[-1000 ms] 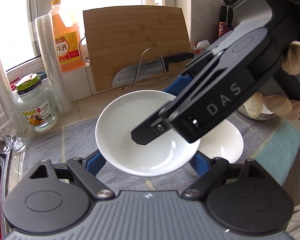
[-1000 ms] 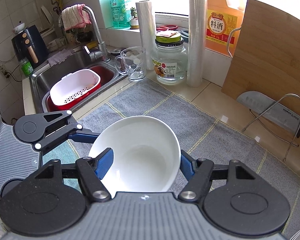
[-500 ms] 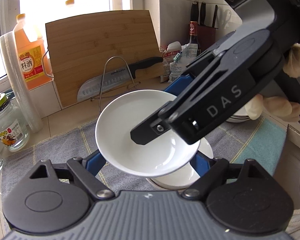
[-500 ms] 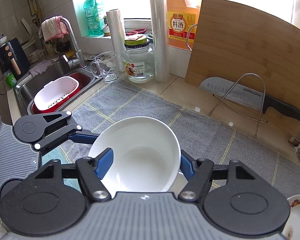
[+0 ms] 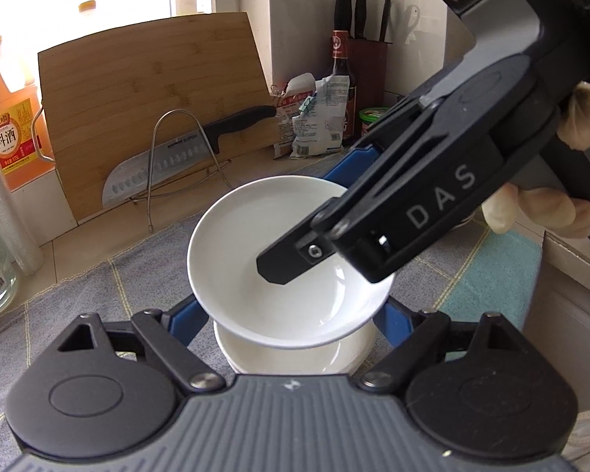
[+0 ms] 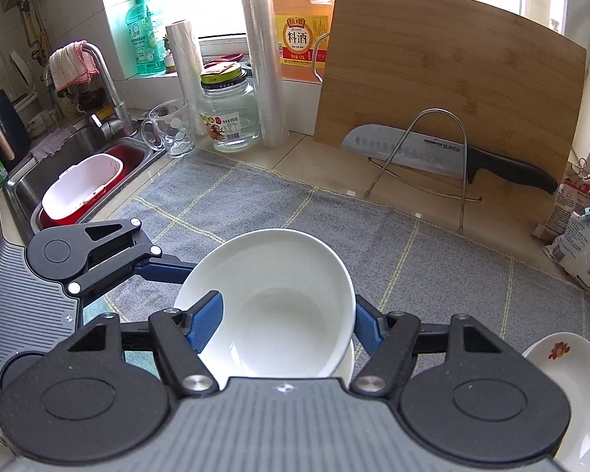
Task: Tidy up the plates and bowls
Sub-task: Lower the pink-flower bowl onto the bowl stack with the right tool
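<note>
Over the grey mat (image 6: 279, 204), both tongs (image 5: 291, 314) (image 6: 287, 320) grip one white bowl (image 6: 271, 306).

Black linkage tool (image 5: 291, 259) with blue fingers (image 5: 185, 320), silver screws, ribbed grey housing, white "DAS" lettering

Both grippers angled down — left gripper (image 5: 291, 310), right gripper (image 6: 287, 318) — jaws clamped.

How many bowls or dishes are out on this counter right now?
3, perhaps more hidden. One white bowl is held up between both grippers. A second white bowl sits directly beneath it on the grey mat. A flower-patterned dish lies at the right edge.
</note>
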A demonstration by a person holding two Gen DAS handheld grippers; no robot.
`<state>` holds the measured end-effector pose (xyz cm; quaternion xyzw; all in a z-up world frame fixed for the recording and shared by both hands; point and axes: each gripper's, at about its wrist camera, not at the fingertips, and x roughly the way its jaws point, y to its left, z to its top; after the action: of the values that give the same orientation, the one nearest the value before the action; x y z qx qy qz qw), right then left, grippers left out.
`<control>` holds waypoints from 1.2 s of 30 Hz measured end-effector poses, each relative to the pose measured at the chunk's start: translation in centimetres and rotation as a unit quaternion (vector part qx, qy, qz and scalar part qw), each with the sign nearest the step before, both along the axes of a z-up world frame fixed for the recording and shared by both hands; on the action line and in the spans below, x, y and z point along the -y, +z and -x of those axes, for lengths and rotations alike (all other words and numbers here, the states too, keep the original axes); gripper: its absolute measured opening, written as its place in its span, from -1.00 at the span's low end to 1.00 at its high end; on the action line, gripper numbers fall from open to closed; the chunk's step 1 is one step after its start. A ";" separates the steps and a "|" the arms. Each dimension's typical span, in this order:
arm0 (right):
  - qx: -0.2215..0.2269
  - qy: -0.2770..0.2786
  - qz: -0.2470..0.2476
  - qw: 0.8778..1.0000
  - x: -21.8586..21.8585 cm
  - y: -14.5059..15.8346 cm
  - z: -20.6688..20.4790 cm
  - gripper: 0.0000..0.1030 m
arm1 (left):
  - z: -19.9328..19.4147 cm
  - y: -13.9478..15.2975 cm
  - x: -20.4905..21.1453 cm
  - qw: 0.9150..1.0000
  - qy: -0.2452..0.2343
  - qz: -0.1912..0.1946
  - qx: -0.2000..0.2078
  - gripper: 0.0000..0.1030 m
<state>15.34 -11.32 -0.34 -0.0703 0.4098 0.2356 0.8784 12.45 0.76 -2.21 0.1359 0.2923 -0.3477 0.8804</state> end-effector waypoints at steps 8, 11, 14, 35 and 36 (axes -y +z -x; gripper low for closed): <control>-0.012 -0.009 0.000 1.000 0.9 -1.1 0.0 0.46 | -0.2 -0.9 0.7 1.000 -0.001 -0.008 -0.011 0.73; -0.016 -0.007 0.001 1.000 0.7 -1.5 -0.2 0.46 | -0.2 -1.1 0.7 1.000 0.002 -0.011 -0.015 0.73; -0.020 -0.004 0.002 1.000 0.6 -1.8 -0.3 0.46 | -0.3 -1.2 0.6 1.000 0.005 -0.012 -0.021 0.73; -0.042 -0.005 0.003 0.999 0.5 -3.4 -1.0 0.45 | -0.5 -1.8 1.0 0.999 0.005 -0.018 -0.036 0.73; -0.042 -0.005 0.002 0.999 0.6 -3.5 -1.0 0.45 | -0.4 -1.9 1.0 0.999 0.005 -0.019 -0.036 0.73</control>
<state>16.38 -11.87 -3.81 -0.0601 0.4472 0.2329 0.8615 12.89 -0.28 -4.06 0.1383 0.3308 -0.3426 0.8684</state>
